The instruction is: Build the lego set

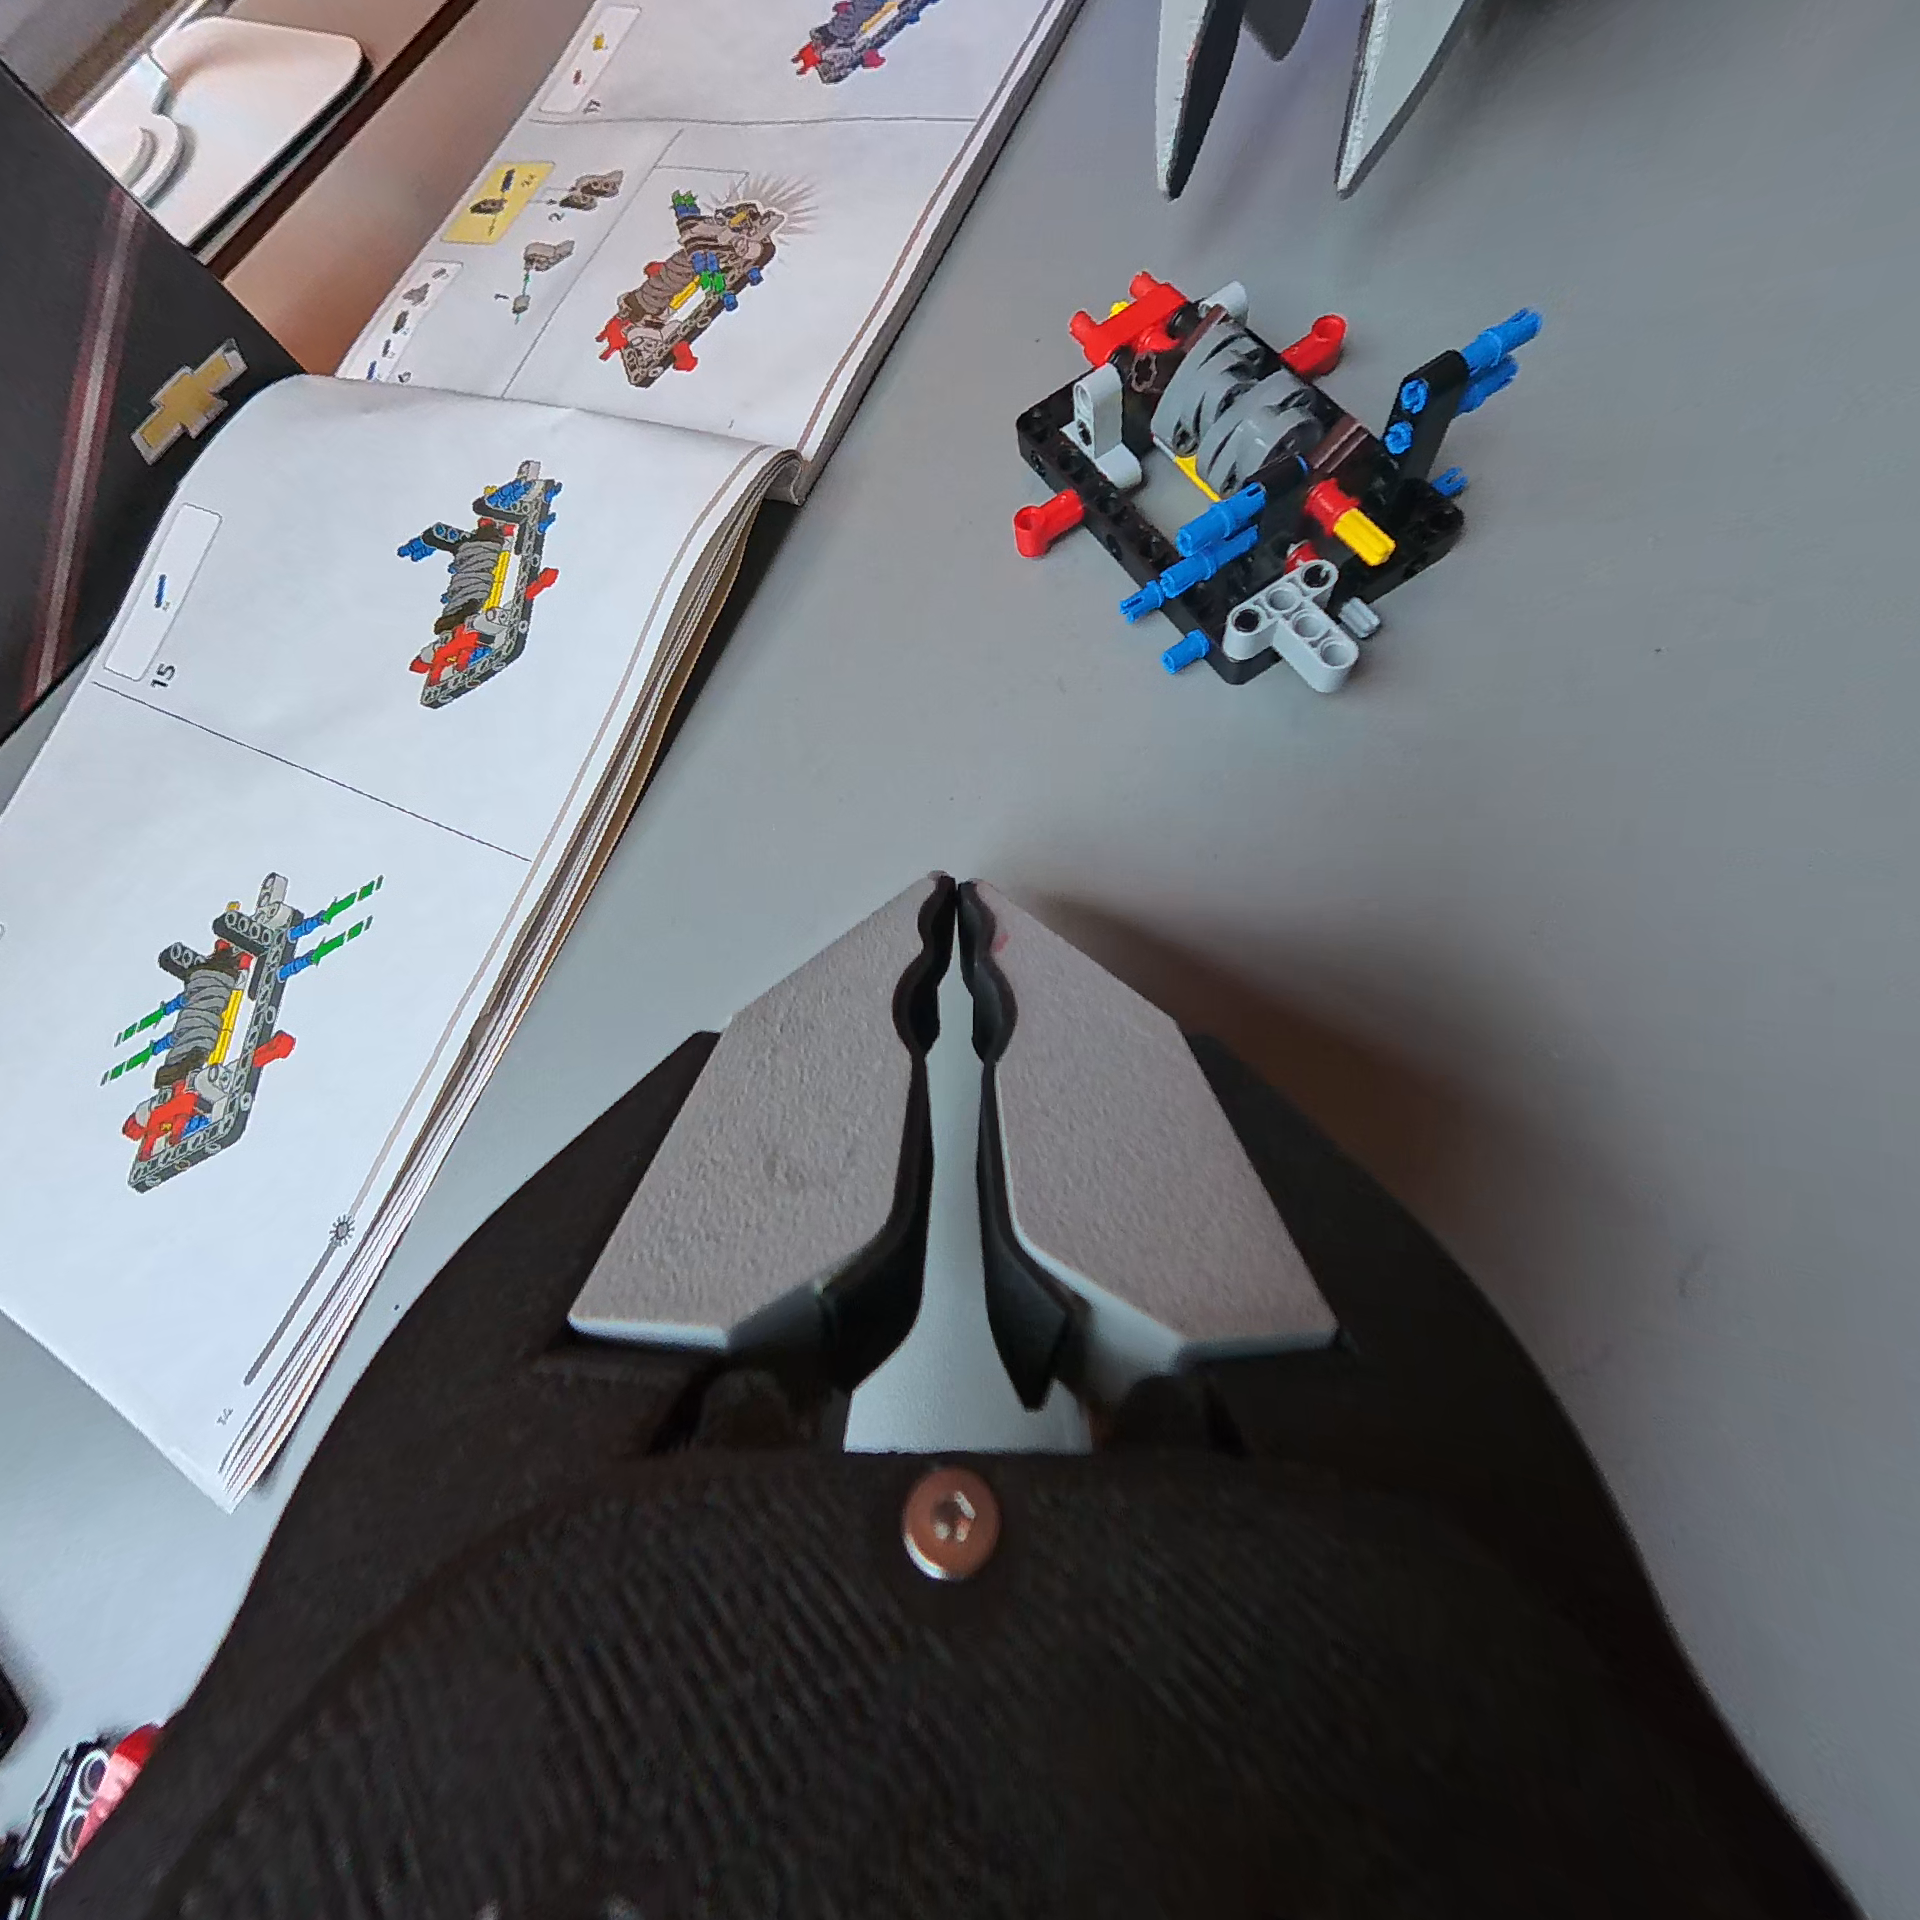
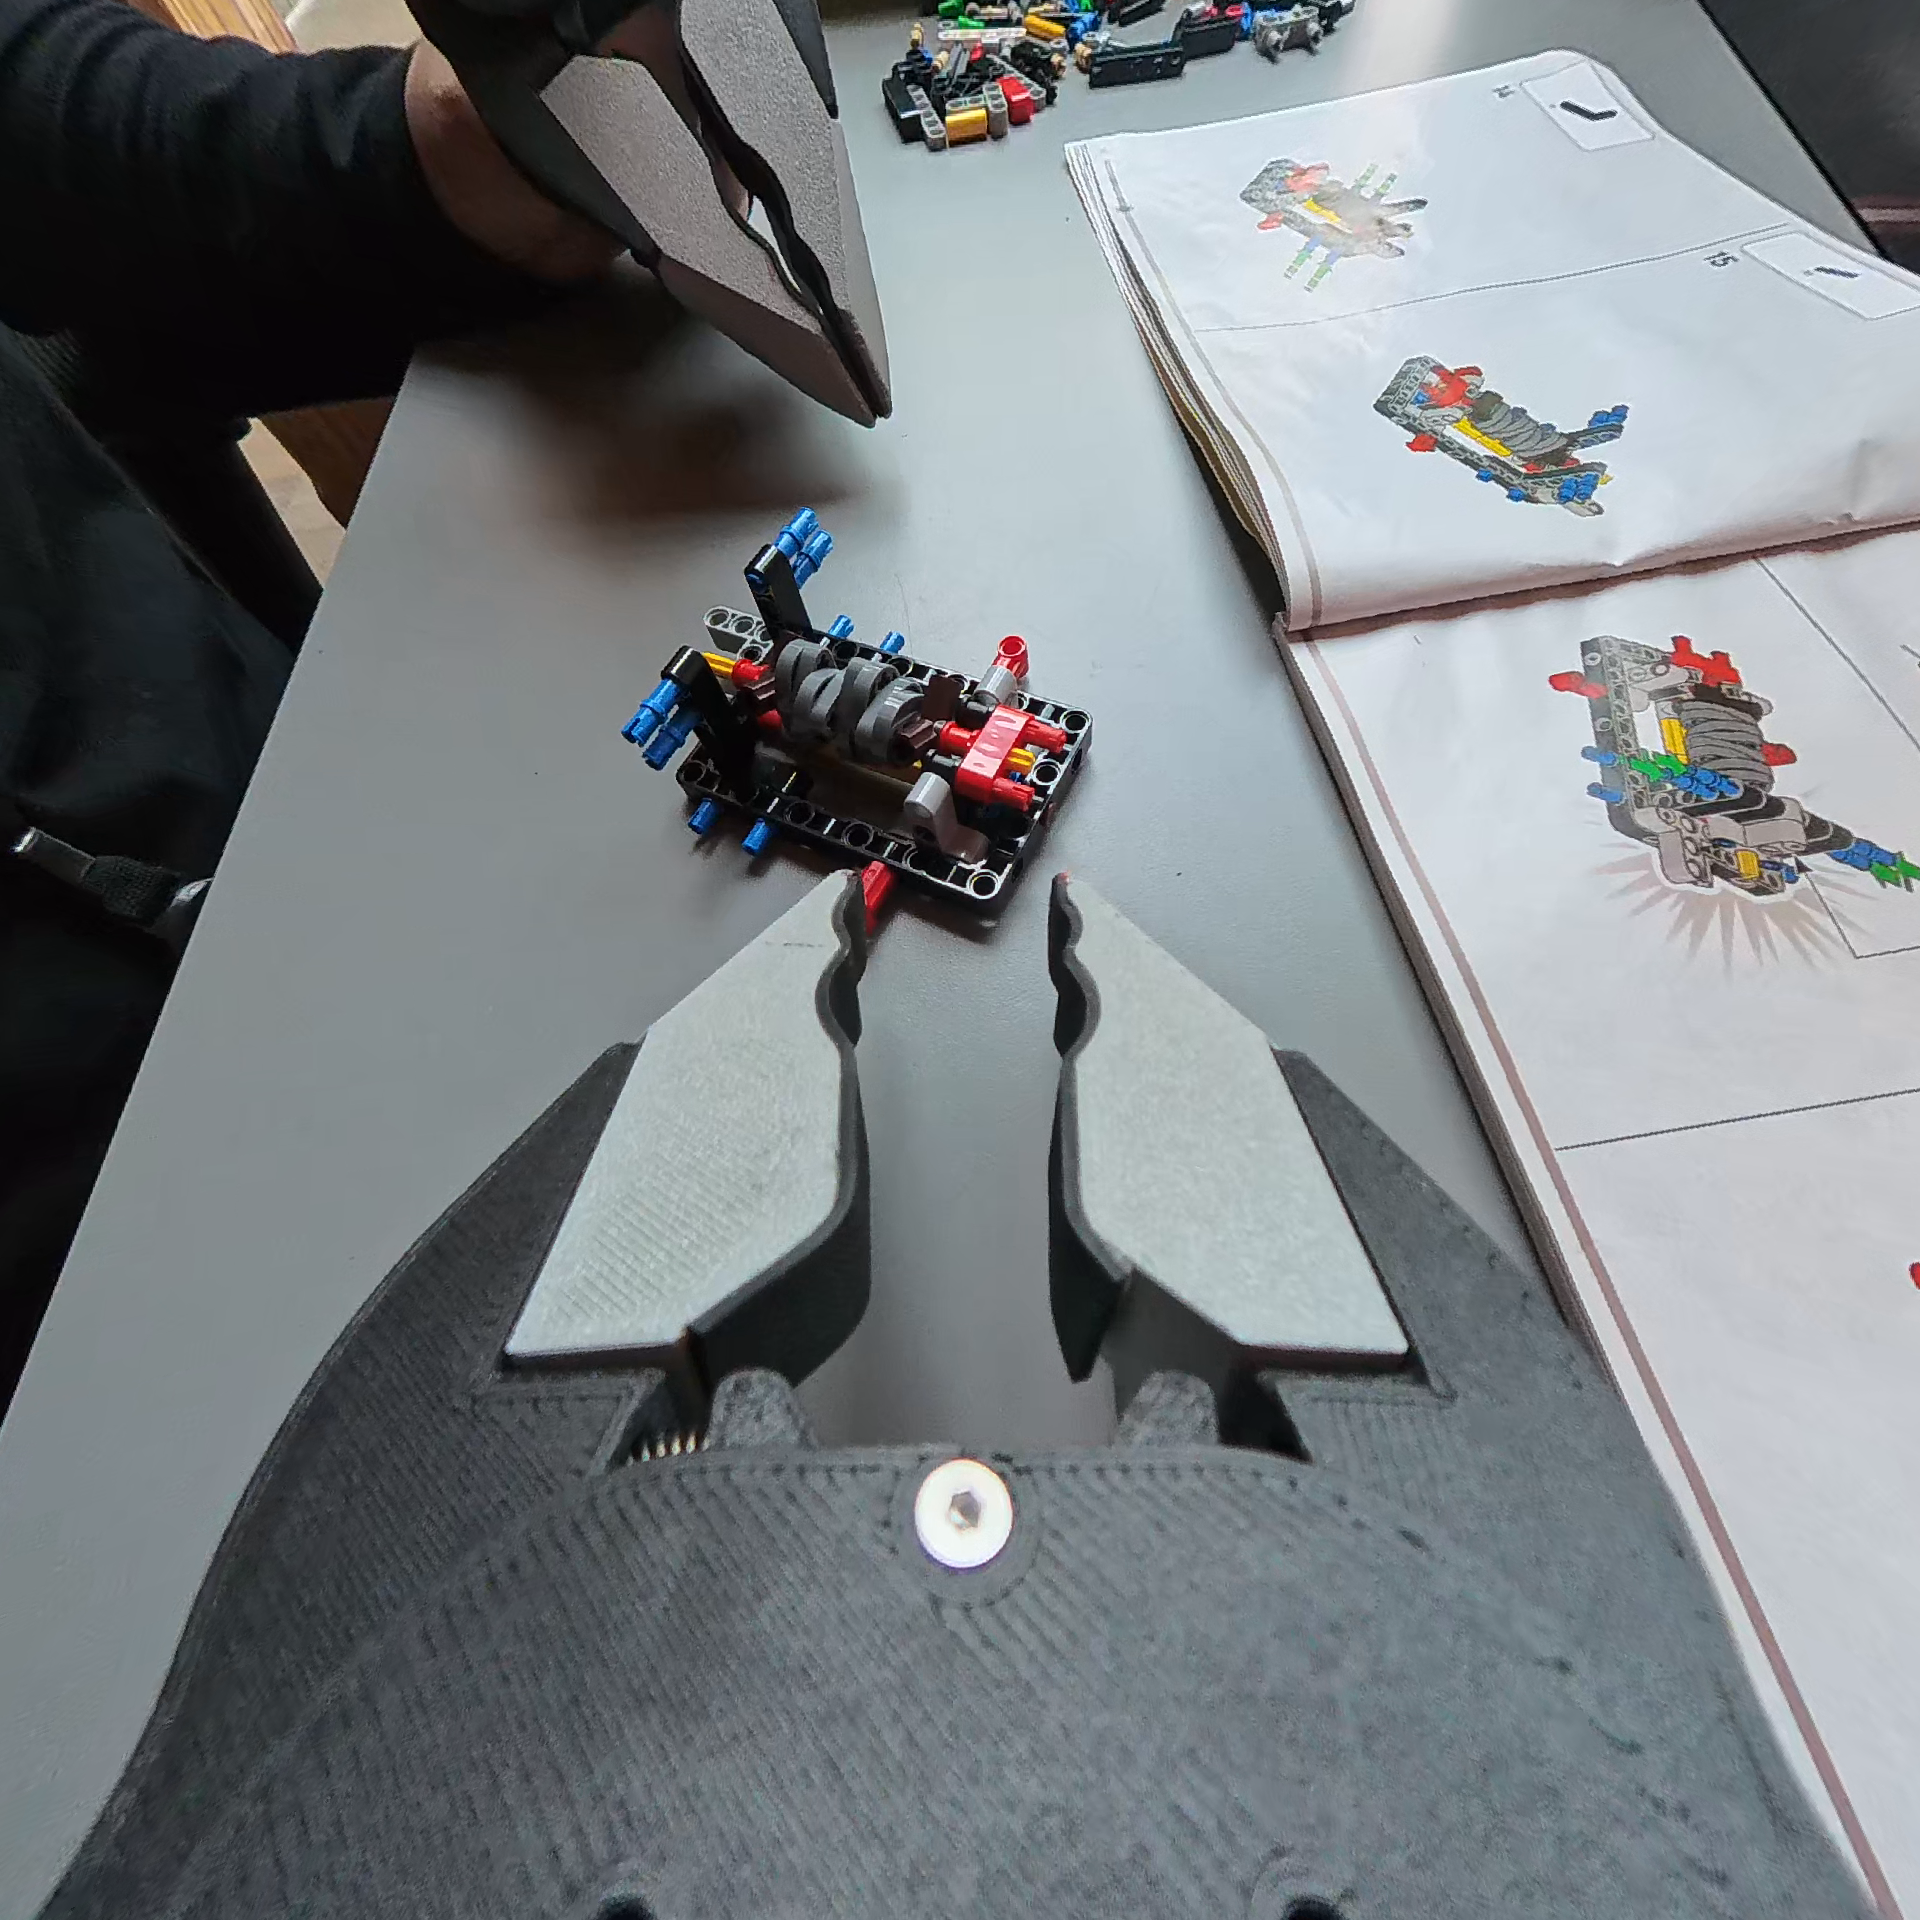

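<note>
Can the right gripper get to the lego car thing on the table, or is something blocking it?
Probably yes. The right gripper is open and its fingertips sit right at the near edge of the lego build, with only bare table between. The left gripper hangs shut off to the far side, not in the way.

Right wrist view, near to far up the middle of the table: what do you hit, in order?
Right gripper, open → partly built lego assembly on the grey table → left gripper, shut, above the table → pile of loose lego parts at the far end.
</note>
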